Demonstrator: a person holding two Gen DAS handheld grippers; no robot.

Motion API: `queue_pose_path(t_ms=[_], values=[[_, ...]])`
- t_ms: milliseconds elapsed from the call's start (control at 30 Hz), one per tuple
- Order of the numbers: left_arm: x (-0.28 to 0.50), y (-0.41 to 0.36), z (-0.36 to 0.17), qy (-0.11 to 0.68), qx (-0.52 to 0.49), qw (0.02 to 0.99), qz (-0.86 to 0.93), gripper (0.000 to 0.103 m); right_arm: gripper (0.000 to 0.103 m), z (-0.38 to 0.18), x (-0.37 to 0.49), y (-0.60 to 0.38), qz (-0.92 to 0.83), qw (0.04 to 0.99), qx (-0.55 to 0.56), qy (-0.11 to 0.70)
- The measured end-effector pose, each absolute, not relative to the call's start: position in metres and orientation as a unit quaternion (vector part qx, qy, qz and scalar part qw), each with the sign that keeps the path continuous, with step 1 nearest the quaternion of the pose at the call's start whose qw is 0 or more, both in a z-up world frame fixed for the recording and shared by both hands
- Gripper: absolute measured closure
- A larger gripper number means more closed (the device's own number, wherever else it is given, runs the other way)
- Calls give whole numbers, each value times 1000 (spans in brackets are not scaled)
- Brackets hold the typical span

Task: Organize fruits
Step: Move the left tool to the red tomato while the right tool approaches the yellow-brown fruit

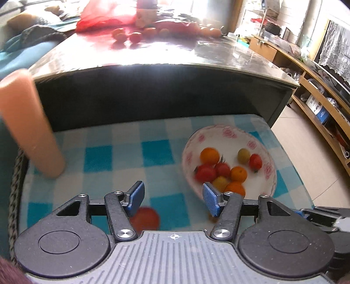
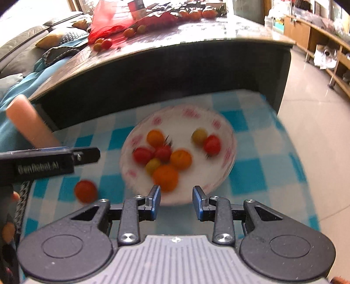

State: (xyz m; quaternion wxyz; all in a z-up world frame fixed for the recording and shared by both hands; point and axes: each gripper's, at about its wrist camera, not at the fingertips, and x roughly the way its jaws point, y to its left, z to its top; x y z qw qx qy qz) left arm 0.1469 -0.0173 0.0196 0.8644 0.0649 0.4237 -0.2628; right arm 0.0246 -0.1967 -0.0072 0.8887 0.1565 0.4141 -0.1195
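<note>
Left gripper (image 1: 174, 197): black frame, blue pads, jaws standing well apart with nothing between the pads. Its left finger (image 1: 136, 197) covers the upper edge of a loose red-orange cherry tomato (image 1: 146, 219) lying on the blue-and-white checked cloth (image 1: 105, 157); the gripper body cuts off the tomato's lower part. In the right wrist view the same tomato (image 2: 85, 191) shows whole, well apart from the bowl and below the left gripper's arm.

Right gripper (image 2: 176, 204): same build, jaws narrowly parted and empty, poised over the near rim of the bowl.

White shallow bowl with pink rose print (image 2: 221, 124): rests on the checked cloth. Holds red, orange and yellow-green small fruits (image 2: 163, 153), about eight; motion blur in the right wrist view softens their outlines, and the left gripper's right finger (image 1: 211, 200) hides the bowl's near rim and part of one orange fruit.

Peach-coloured upright cylinder (image 1: 28, 122): stands at the cloth's left edge; top cut off by the frame, identity unclear.

Dark glossy table (image 1: 166, 56): rises behind the cloth. Carries a red mesh bag (image 2: 109, 19) and further scattered cherry tomatoes (image 2: 102, 43), washed out by glare in the left wrist view.

Wooden shelving (image 1: 323, 104): at right, contents too small to identify.
</note>
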Motion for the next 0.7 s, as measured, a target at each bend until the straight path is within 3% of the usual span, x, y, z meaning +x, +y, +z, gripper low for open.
queue_pose_path(t_ms=[700], values=[[158,35,-3,458,39,845,-272,35,57,-68,63,-150,-171,895,202,358]])
